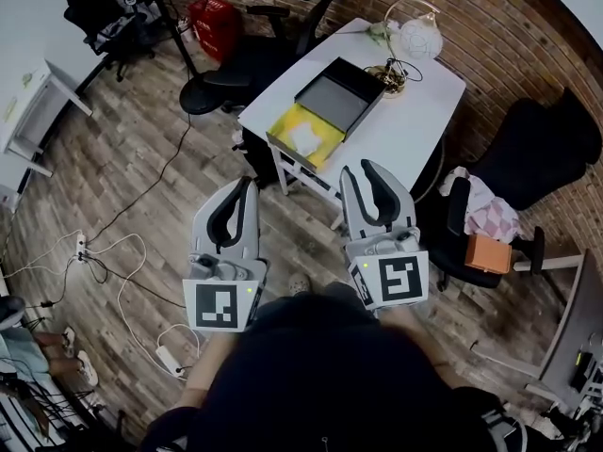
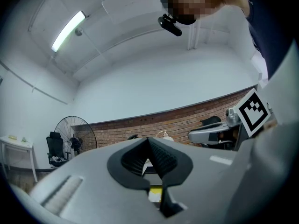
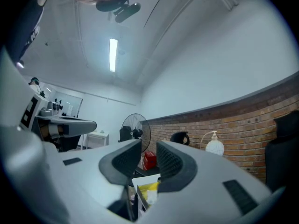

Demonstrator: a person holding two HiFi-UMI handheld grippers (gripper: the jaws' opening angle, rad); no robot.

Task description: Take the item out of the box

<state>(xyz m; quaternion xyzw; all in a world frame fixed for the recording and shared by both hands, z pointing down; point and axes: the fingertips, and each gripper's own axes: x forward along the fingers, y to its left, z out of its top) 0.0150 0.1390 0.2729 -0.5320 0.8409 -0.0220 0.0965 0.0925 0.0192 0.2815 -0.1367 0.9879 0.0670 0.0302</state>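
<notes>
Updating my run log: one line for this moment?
left hand-held gripper: shut, empty | right hand-held gripper: open, empty | box: open on table | white item: inside box, untouched

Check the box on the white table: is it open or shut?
Open. Its dark lid lies flipped back beside the yellow-lined base, and a white item shows inside that base.
</notes>
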